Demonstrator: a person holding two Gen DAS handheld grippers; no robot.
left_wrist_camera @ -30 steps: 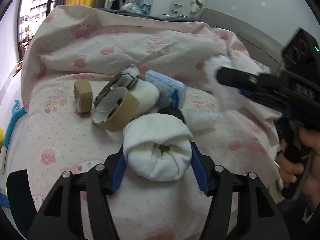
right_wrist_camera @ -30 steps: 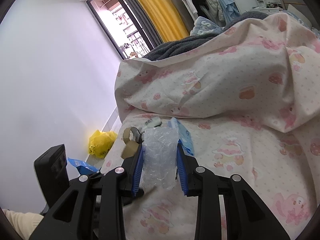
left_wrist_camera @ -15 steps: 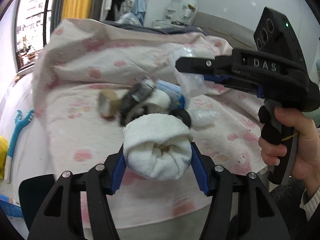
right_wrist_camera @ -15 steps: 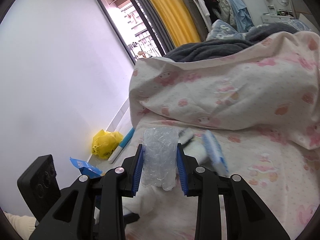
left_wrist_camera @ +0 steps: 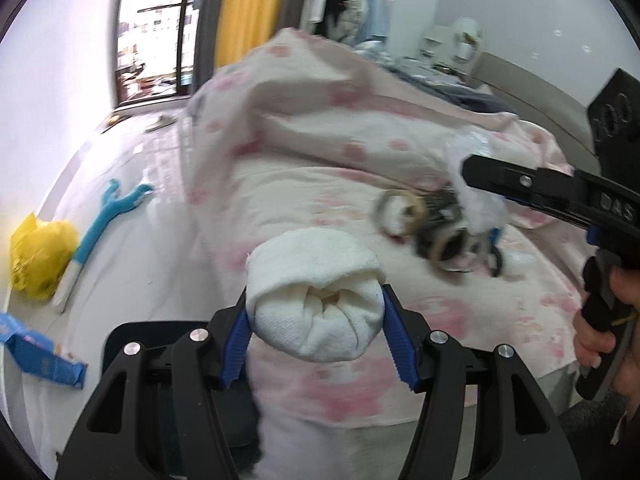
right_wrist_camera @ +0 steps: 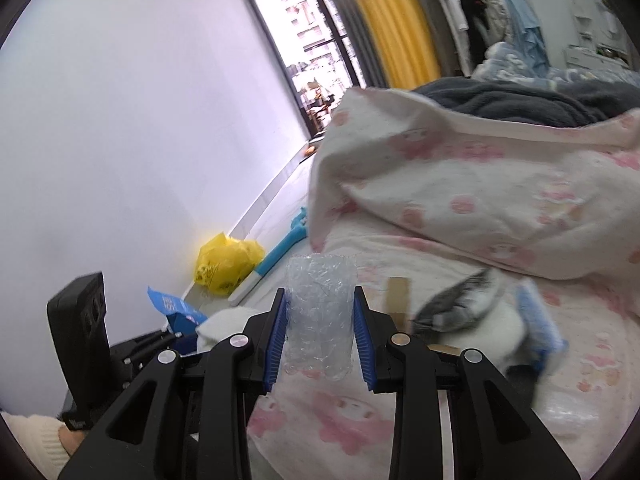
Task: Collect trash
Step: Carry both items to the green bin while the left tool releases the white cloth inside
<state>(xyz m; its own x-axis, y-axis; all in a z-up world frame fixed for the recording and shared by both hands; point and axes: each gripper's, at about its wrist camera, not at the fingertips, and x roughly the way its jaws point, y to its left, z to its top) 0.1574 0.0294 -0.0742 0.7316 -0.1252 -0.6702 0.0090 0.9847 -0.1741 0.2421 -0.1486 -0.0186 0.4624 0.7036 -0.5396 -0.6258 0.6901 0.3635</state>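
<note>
Compared with a second ago, both views have been swung away from the pile of trash (left_wrist_camera: 444, 224) on the bed (left_wrist_camera: 320, 184), and the floor beside it, with a yellow bag (left_wrist_camera: 38, 256) and a blue packet (left_wrist_camera: 40, 358), is now taken in; this is judged as the carry toward a drop-off, with the pile left for later rounds. The left gripper (left_wrist_camera: 316, 326) is seen with its fingers (left_wrist_camera: 236, 330) partly spread, pinching a rolled white cloth (left_wrist_camera: 316, 292) clear of the bedding. The right gripper (right_wrist_camera: 320, 328) is held narrower, clamped on a crumpled clear plastic piece (right_wrist_camera: 320, 312).
</note>
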